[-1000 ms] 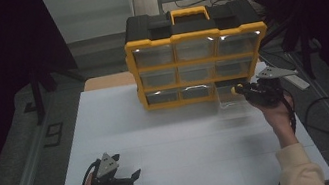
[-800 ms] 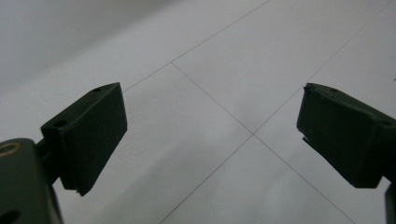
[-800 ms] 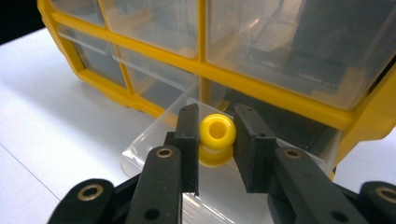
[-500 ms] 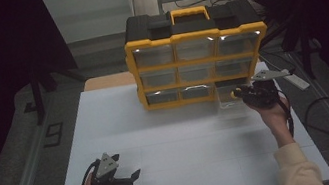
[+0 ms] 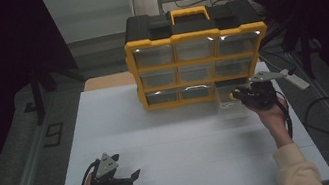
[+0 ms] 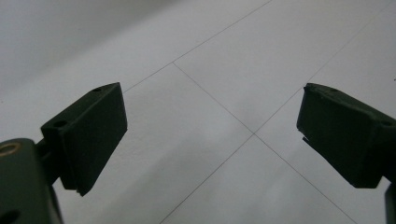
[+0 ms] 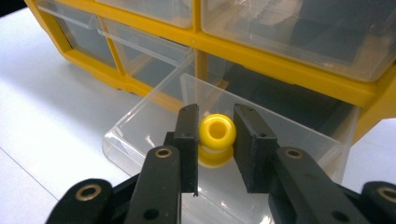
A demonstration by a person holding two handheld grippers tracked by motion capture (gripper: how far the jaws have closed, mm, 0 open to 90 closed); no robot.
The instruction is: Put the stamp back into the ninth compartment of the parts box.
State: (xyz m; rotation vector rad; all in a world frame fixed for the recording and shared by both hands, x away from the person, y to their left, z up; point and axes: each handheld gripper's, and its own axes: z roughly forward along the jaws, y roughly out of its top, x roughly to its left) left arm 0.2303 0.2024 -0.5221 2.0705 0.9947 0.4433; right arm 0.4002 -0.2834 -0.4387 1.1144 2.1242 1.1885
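yellow spool [image 7: 215, 138] pinched in right gripper [image 7: 215, 140] over clear drawer [image 7: 140, 140]; left gripper [image 6: 212, 126] fingers wide apart, empty.

A small yellow spool-shaped piece [image 7: 216, 137], hollow through its middle with its hole facing up, sat clamped between the right gripper's [image 7: 215, 140] black fingers [image 7: 188, 140]. It hung over a clear plastic drawer [image 7: 140, 128] pulled out from the bottom right bay of a yellow-framed, black-topped organizer [image 5: 195, 57] standing on the white surface [image 5: 185, 139].
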